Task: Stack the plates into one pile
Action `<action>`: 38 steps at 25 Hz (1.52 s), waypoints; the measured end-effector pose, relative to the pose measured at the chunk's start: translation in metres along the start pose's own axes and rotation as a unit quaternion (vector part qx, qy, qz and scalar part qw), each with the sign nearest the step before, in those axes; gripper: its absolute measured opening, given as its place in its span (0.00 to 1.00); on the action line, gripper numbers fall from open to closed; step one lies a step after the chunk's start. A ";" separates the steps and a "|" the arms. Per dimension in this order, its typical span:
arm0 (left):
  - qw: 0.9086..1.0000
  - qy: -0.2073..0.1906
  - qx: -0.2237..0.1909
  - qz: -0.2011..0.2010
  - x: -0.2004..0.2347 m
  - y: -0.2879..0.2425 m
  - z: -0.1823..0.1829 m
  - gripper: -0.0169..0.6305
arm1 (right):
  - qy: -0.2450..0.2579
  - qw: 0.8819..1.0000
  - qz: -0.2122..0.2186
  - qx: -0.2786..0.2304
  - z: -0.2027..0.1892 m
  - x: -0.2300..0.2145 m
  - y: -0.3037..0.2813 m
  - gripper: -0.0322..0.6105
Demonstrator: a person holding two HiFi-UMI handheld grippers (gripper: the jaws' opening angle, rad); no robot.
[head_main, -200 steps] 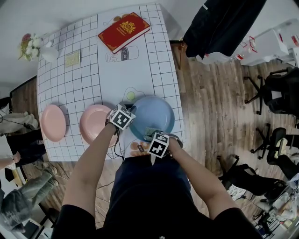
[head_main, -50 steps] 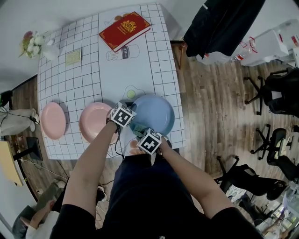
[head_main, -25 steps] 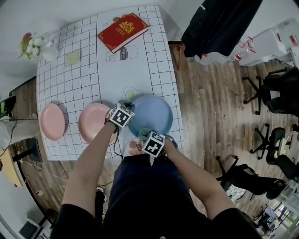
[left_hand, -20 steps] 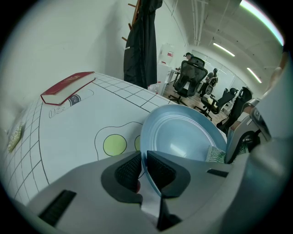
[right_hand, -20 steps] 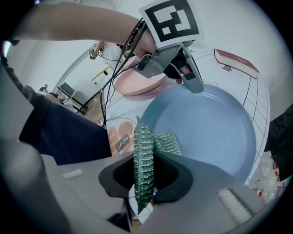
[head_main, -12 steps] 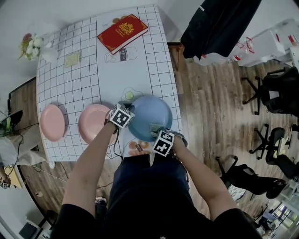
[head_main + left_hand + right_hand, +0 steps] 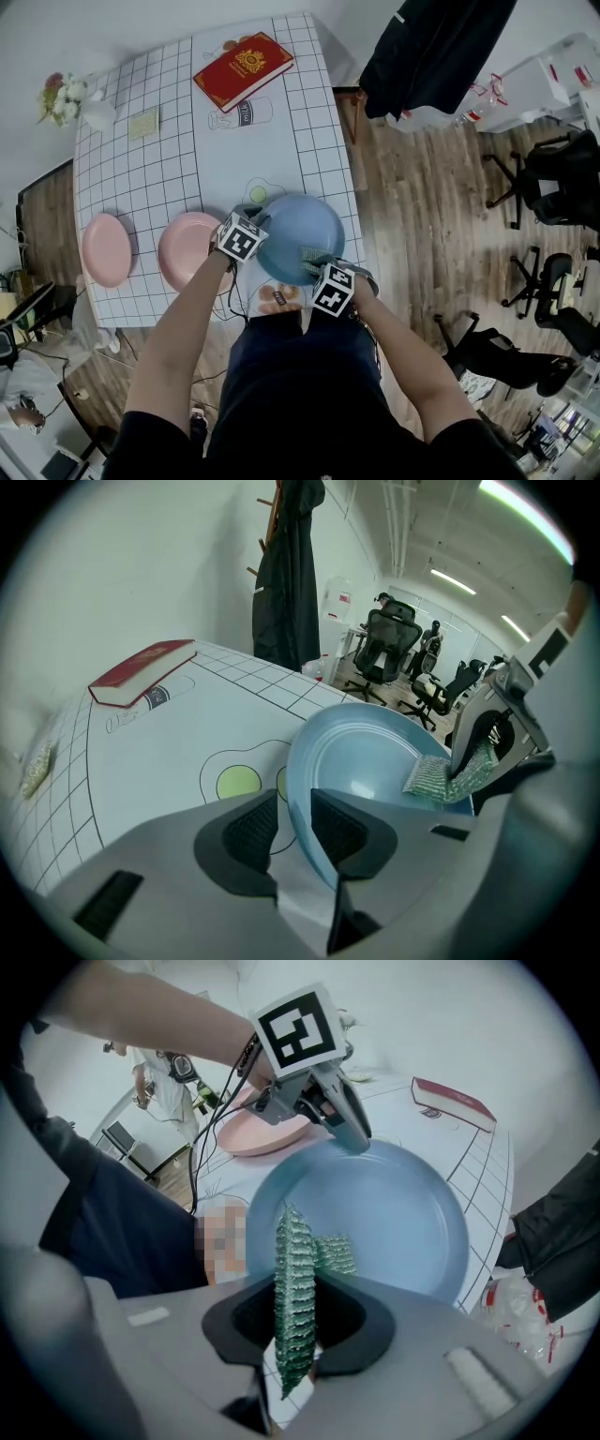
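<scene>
The left gripper (image 7: 294, 832) stands released. Its jaws have just been opening, and the rim of the blue plate (image 7: 361, 761) passes between them, with a gap showing at the outer pad (image 7: 251, 829). The rim is inside the jaws' span but is not clamped. This position at the plate's left edge suits steadying the plate against a sideways push.

The right gripper (image 7: 298, 1327) is clenched on a green cloth (image 7: 294, 1269). The cloth stands on edge between the pads, and its free end reaches over the near side of the plate's well. Held upright like this, the cloth presents its lower edge to the plate surface, which suggests wiping rather than lifting. Whether the cloth touches the plate cannot be settled from these views.

In the head view the blue plate occupies the near right corner of the table (image 7: 150, 178). The near pink plate (image 7: 186, 249) lies just beside it, behind the left gripper's marker cube. The far pink plate (image 7: 106, 248) lies apart, at the left edge. All three plates lie side by side, so no pile has been begun. A red book (image 7: 242, 67) lies at the far end, well apart from the work.
</scene>
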State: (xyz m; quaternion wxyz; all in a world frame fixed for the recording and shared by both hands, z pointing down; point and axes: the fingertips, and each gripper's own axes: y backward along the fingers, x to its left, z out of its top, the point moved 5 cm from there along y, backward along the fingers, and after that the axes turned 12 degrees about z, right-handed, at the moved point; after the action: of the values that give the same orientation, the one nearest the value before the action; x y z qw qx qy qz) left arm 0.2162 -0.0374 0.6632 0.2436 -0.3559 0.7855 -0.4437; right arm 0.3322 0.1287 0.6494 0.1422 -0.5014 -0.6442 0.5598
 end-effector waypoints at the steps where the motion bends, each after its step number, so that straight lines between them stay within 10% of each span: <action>1: 1.000 0.001 -0.005 0.002 0.001 0.003 0.002 0.18 | -0.001 1.000 -0.003 -0.007 0.001 0.000 0.003 0.17; 21: 0.976 0.103 -0.185 0.046 0.007 0.136 0.030 0.02 | -0.011 0.976 -0.131 -0.176 0.057 0.019 0.101 0.17; 38: 0.908 0.173 -0.361 0.126 0.009 0.300 0.065 0.02 | 0.001 0.906 -0.220 -0.363 0.101 0.056 0.234 0.17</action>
State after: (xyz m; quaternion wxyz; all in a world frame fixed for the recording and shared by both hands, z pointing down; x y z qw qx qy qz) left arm 0.1530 0.0273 0.3696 0.0125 -0.2356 0.9602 -0.1498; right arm 0.3452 0.0853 0.3921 0.0708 -0.3650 -0.8964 0.2414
